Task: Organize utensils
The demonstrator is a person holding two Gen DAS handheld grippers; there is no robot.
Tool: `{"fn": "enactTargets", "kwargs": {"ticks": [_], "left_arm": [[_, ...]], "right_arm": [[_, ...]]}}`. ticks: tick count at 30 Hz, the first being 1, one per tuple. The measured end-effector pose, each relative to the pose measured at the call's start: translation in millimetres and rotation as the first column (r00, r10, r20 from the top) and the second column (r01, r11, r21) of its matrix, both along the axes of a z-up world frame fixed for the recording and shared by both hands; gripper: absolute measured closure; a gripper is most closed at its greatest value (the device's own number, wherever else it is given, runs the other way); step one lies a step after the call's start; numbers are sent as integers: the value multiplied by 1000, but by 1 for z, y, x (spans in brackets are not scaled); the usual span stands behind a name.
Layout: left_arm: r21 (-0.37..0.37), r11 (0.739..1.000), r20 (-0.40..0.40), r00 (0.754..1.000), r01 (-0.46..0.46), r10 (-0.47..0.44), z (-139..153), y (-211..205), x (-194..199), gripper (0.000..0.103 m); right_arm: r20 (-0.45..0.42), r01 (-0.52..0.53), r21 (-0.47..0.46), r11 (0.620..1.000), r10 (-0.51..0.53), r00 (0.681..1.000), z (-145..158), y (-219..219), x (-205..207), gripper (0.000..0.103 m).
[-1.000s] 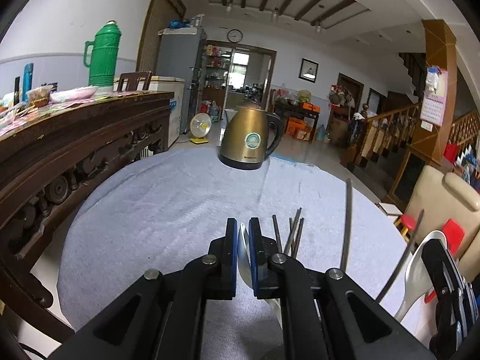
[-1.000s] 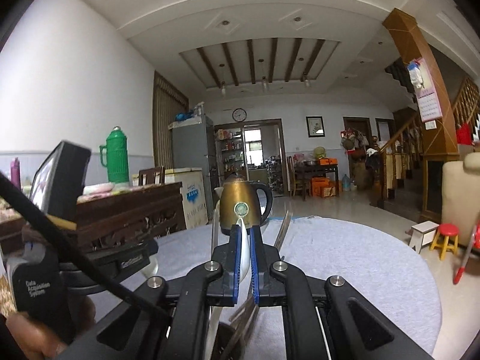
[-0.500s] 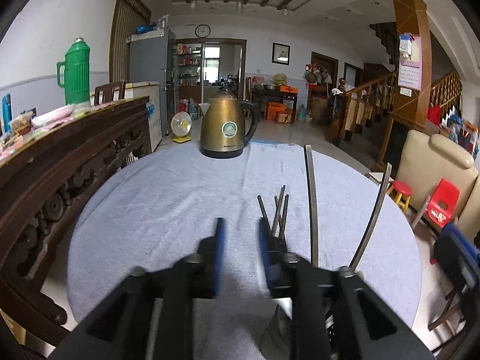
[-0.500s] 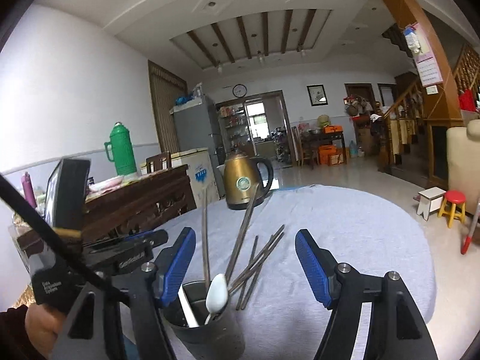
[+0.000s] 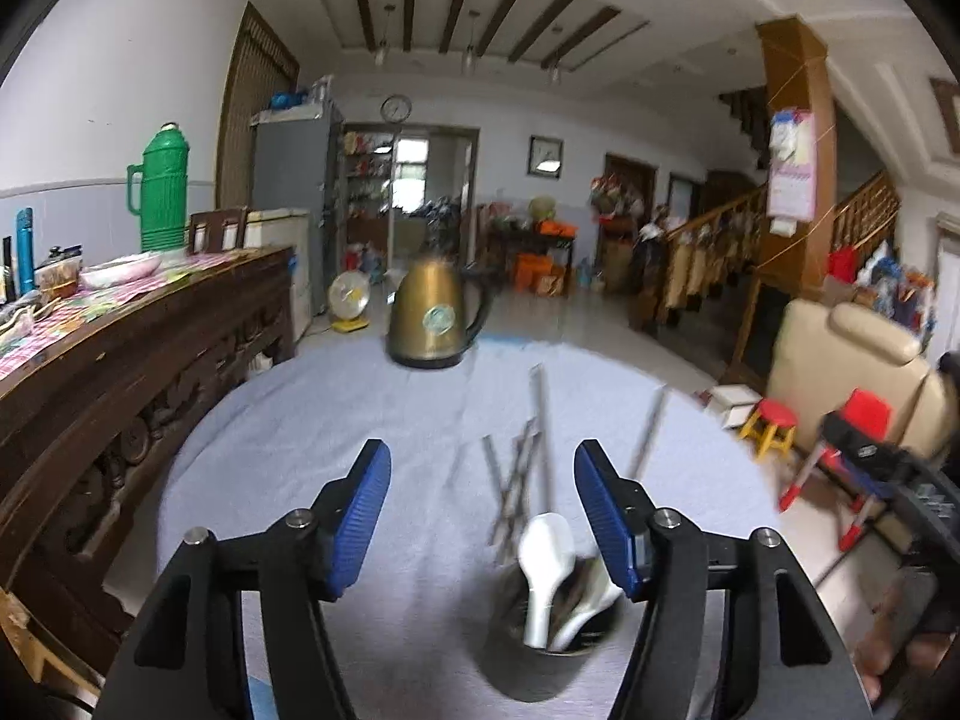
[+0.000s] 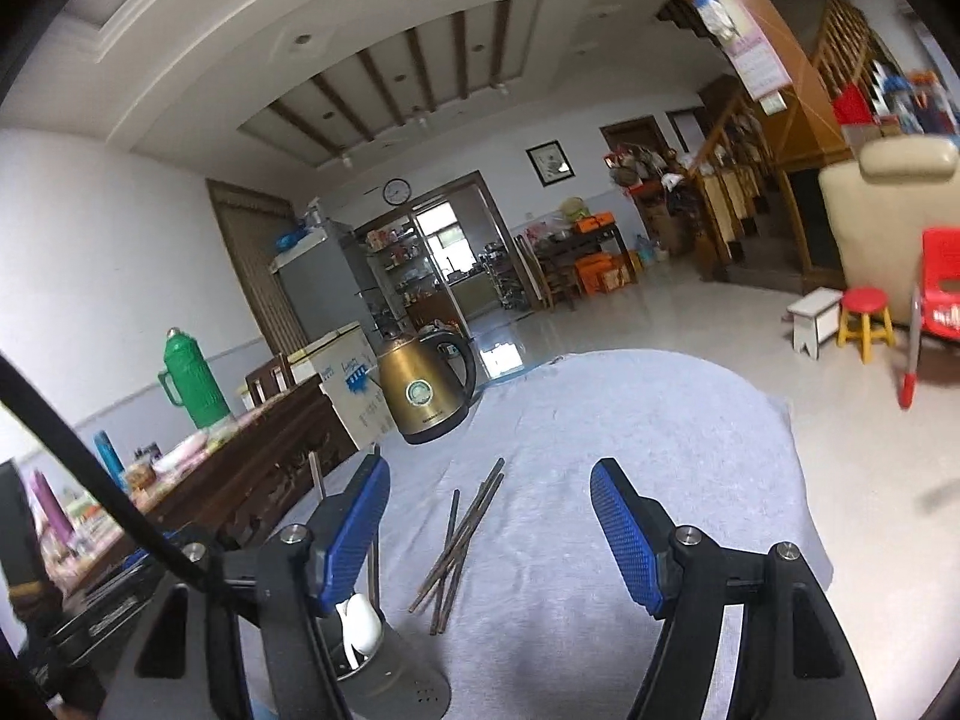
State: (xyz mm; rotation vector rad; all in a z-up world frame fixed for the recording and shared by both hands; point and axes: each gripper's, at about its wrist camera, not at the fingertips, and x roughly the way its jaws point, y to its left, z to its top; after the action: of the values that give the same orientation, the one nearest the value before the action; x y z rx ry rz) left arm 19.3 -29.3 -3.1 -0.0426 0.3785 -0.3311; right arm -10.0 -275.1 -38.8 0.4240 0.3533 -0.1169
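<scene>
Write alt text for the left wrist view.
The open left gripper hangs over a grey-clothed table, just above a metal utensil cup holding white spoons. Loose chopsticks lie beyond it, a gold kettle farther back.

Utensils partly sorted on my table.
White plastic spoons [image 5: 543, 564] stand in the dark metal cup [image 5: 555, 642], probably with chopsticks; loose brown chopsticks [image 6: 462, 546] lie crossed beyond.
</scene>
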Motion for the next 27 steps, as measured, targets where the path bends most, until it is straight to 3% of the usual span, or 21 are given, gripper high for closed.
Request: {"fn": "enactTargets", "kwargs": {"ticks": [6, 10, 12, 14, 17, 19, 27], "left_arm": [[-129, 991, 22, 999, 42, -39, 20, 1, -27, 28], [-99, 994, 57, 997, -41, 47, 28, 4, -33, 22], [-85, 994, 33, 996, -75, 78, 28, 10, -28, 20], [-128, 990, -35, 997, -67, 63, 26, 21, -19, 20], [-277, 959, -74, 997, -56, 37, 23, 39, -20, 20], [-330, 942, -57, 998, -53, 36, 22, 40, -27, 20], [-356, 934, 32, 999, -14, 27, 23, 23, -47, 19]], "right_arm": [[39, 0, 70, 998, -3, 999, 22, -18, -25, 28], [56, 15, 88, 996, -20, 998, 36, -23, -38, 24], [34, 34, 71, 997, -37, 999, 39, -25, -41, 24], [29, 15, 106, 994, -19, 999, 41, -27, -40, 24], [20, -9, 188, 982, 5, 1000, 38, -32, -34, 24], [24, -29, 226, 974, 24, 999, 36, -30, -31, 24], [75, -109, 256, 960, 93, 993, 38, -4, -30, 24]]}}
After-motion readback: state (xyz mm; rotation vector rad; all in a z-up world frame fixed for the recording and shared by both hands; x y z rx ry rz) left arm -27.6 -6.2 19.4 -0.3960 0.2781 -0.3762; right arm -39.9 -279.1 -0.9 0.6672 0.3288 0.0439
